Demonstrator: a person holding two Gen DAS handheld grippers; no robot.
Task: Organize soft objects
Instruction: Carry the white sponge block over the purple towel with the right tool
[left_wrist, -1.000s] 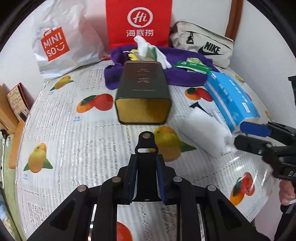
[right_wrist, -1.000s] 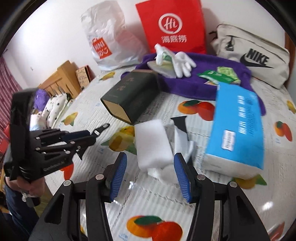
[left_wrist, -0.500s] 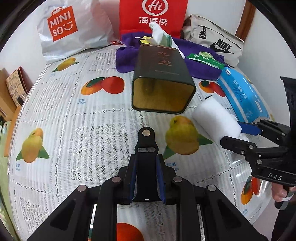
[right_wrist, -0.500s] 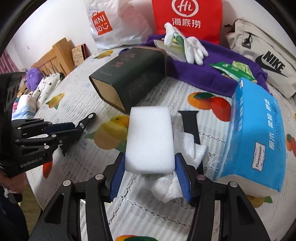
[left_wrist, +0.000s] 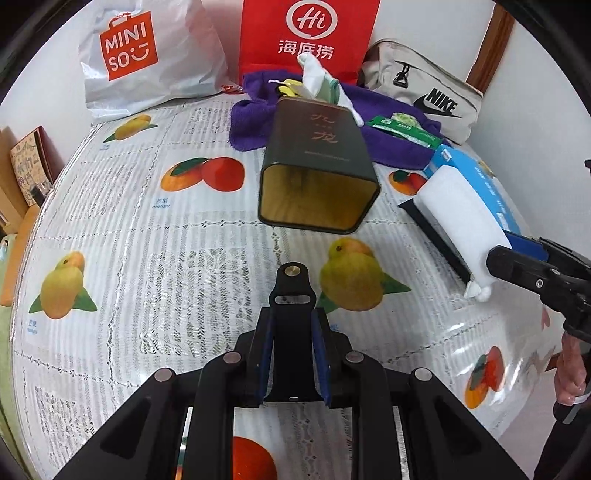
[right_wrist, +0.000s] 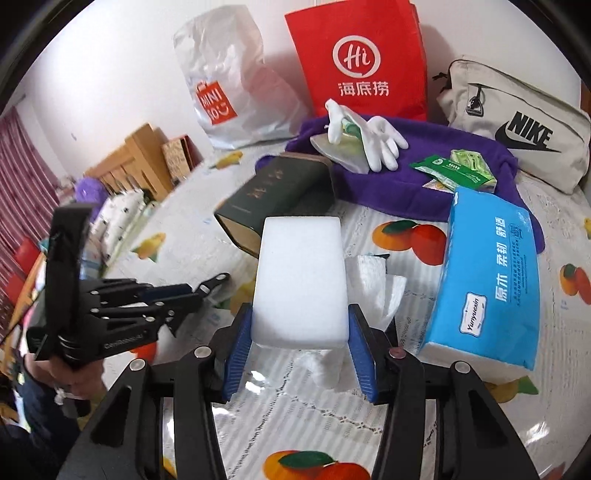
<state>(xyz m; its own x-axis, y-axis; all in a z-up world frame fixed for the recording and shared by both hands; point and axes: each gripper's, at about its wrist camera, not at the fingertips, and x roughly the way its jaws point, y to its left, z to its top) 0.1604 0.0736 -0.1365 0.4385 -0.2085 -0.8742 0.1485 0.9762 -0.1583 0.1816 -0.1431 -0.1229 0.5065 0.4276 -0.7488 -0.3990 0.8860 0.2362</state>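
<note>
A white foam block (right_wrist: 301, 280) is lifted at a tilt off the table, squeezed between the blue pads of my right gripper (right_wrist: 300, 314), whose jaws are closing on it. In the left wrist view the foam block (left_wrist: 461, 221) sticks out of the right gripper (left_wrist: 506, 247) at the right edge. My left gripper (left_wrist: 291, 321) is shut on a black strap (left_wrist: 291, 295) with a brass stud. It hovers over the tablecloth in front of a dark green tin (left_wrist: 317, 177) that lies on its side with its open mouth toward it.
Crumpled white tissue (right_wrist: 373, 280) and a second black strap (left_wrist: 432, 225) lie under the foam. A blue tissue pack (right_wrist: 491, 277) is to the right. Behind are a purple towel (right_wrist: 443, 184) with white gloves (right_wrist: 380, 144) and green packets (right_wrist: 450, 170), a Nike pouch (right_wrist: 517, 129) and two bags.
My right gripper moved onto the foam block, took hold of it and raised it off the tissue. The left gripper tilted slightly, still shut on the strap.
</note>
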